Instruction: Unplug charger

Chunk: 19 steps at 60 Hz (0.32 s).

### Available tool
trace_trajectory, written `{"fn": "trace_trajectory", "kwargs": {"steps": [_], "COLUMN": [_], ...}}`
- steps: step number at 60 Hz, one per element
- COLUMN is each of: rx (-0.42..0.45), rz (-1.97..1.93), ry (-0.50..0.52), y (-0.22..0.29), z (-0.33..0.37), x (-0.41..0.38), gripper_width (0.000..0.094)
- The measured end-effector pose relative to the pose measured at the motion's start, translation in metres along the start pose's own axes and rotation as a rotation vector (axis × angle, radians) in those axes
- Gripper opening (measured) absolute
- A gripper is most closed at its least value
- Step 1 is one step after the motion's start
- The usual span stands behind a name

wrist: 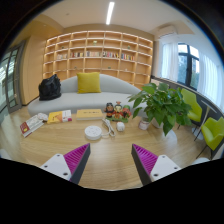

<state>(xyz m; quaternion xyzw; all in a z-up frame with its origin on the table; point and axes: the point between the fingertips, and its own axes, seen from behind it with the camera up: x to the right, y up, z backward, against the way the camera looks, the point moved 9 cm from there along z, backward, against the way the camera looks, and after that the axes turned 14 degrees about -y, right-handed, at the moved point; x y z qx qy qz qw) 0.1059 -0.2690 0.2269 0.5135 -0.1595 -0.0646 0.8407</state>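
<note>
My gripper (110, 150) hovers over a round wooden table (110, 165), open, with nothing between its magenta pads (75, 158). Well beyond the fingertips, a white round object (93, 131) lies on the table. Next to it is a small white piece with a thin lead (108, 127), which may be the charger. I cannot make out a plug or socket from here. The fingers touch nothing.
A leafy potted plant (160, 105) stands on the table to the right of the white items. Books (33, 123) and small figures (113, 110) lie farther back. Beyond are a grey sofa (85, 98), a bookshelf (100, 55) and green chairs (212, 130).
</note>
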Motion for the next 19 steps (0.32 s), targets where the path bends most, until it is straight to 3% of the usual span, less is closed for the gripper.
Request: {"fn": "trace_trajectory", "kwargs": {"steps": [19], "rx": [0.035], "rz": [0.006], "ry": [-0.004], "y": [-0.003], "z": [0.027], "x": [-0.001], "gripper_width": [0.0853]}}
